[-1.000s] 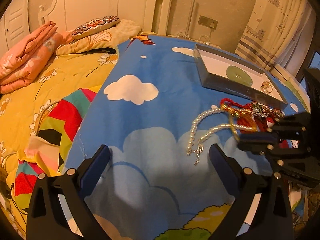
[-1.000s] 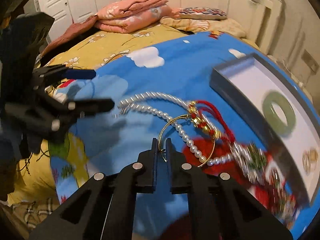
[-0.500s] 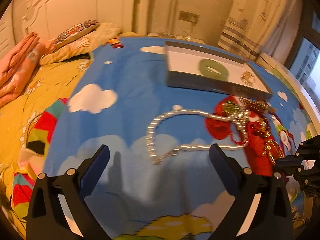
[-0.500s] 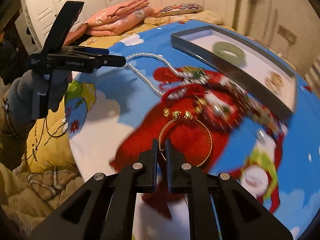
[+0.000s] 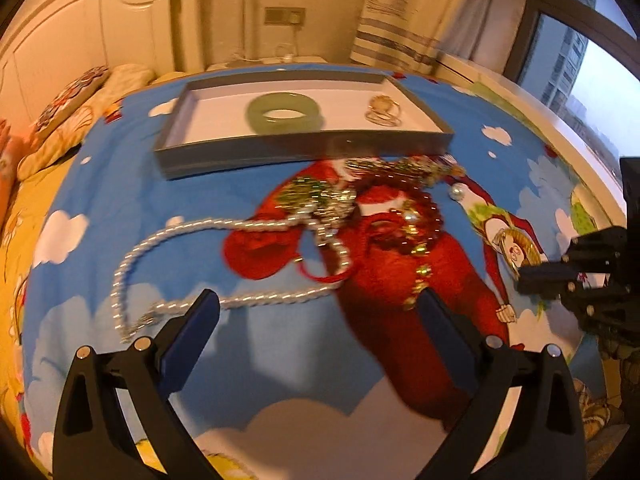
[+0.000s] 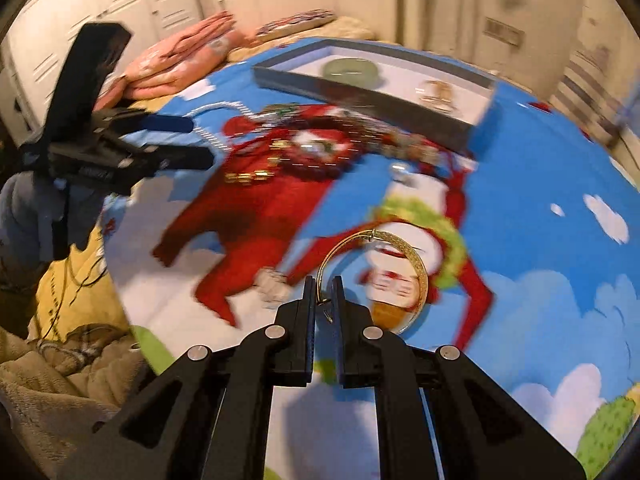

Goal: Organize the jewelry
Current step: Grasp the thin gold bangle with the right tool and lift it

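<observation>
My right gripper [image 6: 322, 282] is shut on a thin gold bangle [image 6: 418, 268] and holds it above the cartoon blanket. My left gripper [image 5: 320, 304] is open and empty, hovering before a pearl necklace [image 5: 136, 248] and a tangle of red bead and green-silver jewelry [image 5: 400, 216]. A grey tray [image 5: 304, 148] beyond holds a green jade bangle [image 5: 285, 114] and a gold ring piece [image 5: 382, 114]. The tray [image 6: 360, 92] also shows in the right wrist view, with the left gripper [image 6: 196, 140] at the left.
The blue cartoon blanket [image 5: 120, 184] covers the bed. Pillows [image 5: 68, 120] and a headboard lie at the left, a curtain [image 5: 404, 24] and window at the back right. Folded pink bedding [image 6: 180, 64] lies beyond the blanket.
My right gripper has carried the gold bangle away from the jewelry pile, toward the right. My left gripper has swung right and now faces the tray and pile.
</observation>
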Demonstrator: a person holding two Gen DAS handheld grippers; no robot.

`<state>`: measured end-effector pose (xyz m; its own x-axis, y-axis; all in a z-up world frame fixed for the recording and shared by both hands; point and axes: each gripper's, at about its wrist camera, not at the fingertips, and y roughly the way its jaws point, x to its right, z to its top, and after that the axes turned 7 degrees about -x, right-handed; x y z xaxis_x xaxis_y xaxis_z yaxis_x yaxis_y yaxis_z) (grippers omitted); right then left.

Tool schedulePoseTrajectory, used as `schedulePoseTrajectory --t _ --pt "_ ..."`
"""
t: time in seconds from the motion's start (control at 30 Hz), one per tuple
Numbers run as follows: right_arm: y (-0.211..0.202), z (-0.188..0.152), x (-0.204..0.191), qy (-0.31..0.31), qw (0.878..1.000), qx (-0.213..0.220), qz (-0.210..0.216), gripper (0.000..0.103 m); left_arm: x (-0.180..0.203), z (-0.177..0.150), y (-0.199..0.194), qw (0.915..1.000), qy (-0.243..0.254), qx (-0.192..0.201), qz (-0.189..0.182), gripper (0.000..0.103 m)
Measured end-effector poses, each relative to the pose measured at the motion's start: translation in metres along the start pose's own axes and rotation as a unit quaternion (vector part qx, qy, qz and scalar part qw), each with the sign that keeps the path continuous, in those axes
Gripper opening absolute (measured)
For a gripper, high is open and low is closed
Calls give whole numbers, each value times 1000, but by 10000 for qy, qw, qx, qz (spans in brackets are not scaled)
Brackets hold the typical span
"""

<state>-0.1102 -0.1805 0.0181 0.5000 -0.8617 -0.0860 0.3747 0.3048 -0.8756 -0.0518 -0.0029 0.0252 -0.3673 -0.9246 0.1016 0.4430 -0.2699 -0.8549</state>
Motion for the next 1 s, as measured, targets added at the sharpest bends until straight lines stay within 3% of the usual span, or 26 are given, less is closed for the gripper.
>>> schedulePoseTrajectory --t 0.17,0.23,0.3,0.5,0.6,1.0 --pt "1 -2 6 116 9998 111 84 9 10 5 7 9998 26 -94 -181 69" --pt "1 -2 6 143 9997 135 134 9 12 5 4 9996 -14 -89 -253 42" --pt "1 -4 8 159 9996 168 180 9 13 3 2 9994 -159 -136 -292 32" --pt "0 -7 11 204 9991 260 271 9 17 -9 4 9985 -310 -372 -235 31" --pt "0 -7 10 210 9990 282 274 9 16 -13 -1 9968 -525 -347 -497 25" --pt "-2 -10 18 372 9979 337 402 9 -1 9 15 9876 -1059 -333 -1111 25"
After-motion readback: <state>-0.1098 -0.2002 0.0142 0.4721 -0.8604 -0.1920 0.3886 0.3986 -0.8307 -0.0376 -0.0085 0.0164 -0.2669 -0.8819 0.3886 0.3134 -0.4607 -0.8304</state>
